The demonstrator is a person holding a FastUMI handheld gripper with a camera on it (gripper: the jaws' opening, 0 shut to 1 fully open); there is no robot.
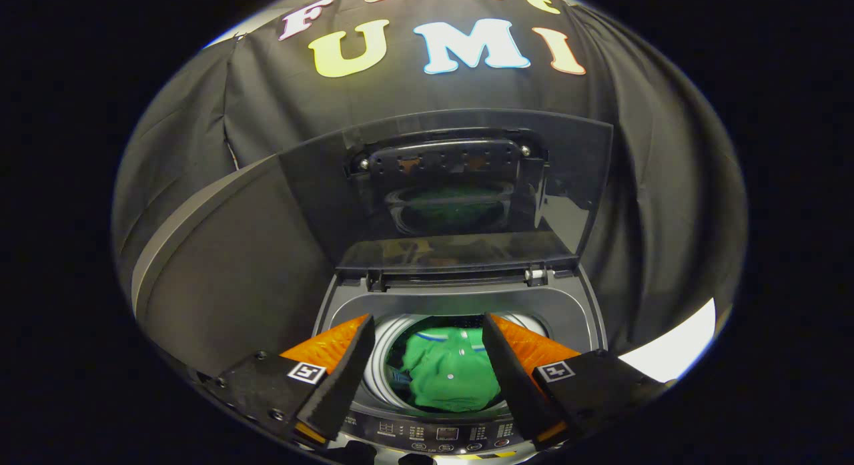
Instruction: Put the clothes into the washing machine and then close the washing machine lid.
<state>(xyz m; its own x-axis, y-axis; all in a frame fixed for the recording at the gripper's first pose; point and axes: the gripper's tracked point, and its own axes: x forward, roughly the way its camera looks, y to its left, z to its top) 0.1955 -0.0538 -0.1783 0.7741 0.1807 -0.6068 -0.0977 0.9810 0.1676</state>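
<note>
A green garment (448,375) with a blue-and-white trim lies crumpled inside the drum of the top-loading washing machine (567,311). The machine's dark see-through lid (454,191) stands upright behind the opening, and the green cloth is mirrored in it. My gripper (427,331) hovers open above the drum mouth. Its two fingers are spread wide to either side of the garment and hold nothing. The garment lies below and between the fingers, apart from them.
The control panel (444,435) with buttons runs along the machine's front edge, just under the fingers. A grey panel (220,265) stands to the left of the machine. Black cloth hangs behind and to the right of the lid.
</note>
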